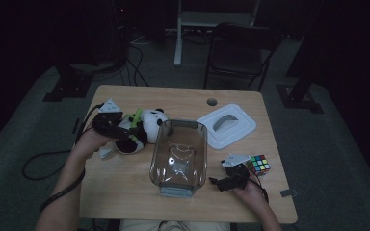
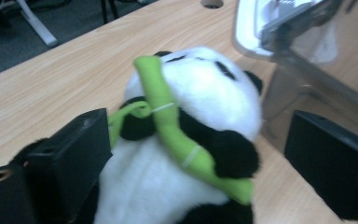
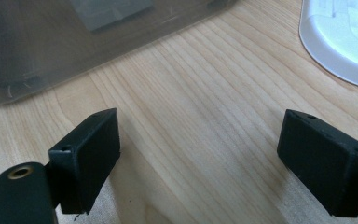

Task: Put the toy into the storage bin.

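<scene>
Presently, on the table:

1. Plush panda (image 2: 182, 140): soft white-and-black pile with a green felt bamboo stalk (image 2: 177, 135) across its chest. It lies at the left, just beside the clear container (image 1: 178, 153), likely ready for packing.
2. Left gripper (image 2: 196, 158): its black block jaws stand wide around the panda's body. One jaw is against the fur; a firm grip cannot be confirmed.
3. Right gripper (image 3: 200, 163): jaws wide apart, empty, low over bare wood near the container's right side.
4. Container: rounded rectangular tub, transparent, empty, centre.
5. White lid (image 1: 226, 125): rigid, flat, moulded handle, set aside far right.
6. Puzzle cube (image 1: 258, 164): glossy coloured tiles, near right.
</scene>
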A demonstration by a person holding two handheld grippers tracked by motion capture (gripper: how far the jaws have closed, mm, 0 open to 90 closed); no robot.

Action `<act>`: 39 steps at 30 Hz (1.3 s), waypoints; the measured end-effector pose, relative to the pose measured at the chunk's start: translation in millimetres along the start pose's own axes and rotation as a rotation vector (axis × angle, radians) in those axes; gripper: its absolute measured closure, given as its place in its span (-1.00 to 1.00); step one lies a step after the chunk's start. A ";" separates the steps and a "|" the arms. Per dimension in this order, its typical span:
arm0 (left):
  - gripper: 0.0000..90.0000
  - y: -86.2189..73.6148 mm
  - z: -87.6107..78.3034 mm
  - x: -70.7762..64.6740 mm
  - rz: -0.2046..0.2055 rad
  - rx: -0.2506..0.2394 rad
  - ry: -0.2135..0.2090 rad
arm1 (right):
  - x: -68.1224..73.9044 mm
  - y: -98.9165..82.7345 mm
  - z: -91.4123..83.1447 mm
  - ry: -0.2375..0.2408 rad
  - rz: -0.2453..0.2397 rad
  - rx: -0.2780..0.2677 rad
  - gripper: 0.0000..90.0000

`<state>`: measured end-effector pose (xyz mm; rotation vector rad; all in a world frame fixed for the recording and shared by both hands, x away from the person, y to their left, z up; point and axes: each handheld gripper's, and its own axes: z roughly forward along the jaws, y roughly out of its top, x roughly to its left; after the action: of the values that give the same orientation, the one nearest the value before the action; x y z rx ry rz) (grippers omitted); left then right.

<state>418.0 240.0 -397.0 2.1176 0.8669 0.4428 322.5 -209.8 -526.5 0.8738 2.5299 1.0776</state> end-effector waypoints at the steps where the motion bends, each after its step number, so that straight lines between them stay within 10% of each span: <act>1: -0.68 1.0 3.8 4.8 -0.004 0.003 -0.004 | 0.0 0.0 0.0 0.000 0.000 0.000 -0.72; 17: -0.31 -9.9 56.9 23.6 -0.130 0.155 -0.013 | 0.1 1.8 1.8 -0.016 0.012 0.001 -0.72; 26: 0.50 -10.5 50.8 14.6 -0.215 0.124 0.048 | 1.9 4.9 4.8 -0.036 0.035 0.000 -0.73; 39: 0.57 -11.4 29.1 31.8 -0.335 0.082 0.096 | 30.3 18.8 18.0 0.076 0.003 -0.029 -0.70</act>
<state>451.9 252.0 -423.5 1.9845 1.2877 0.3394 314.7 -170.6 -525.4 0.8448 2.5680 1.1659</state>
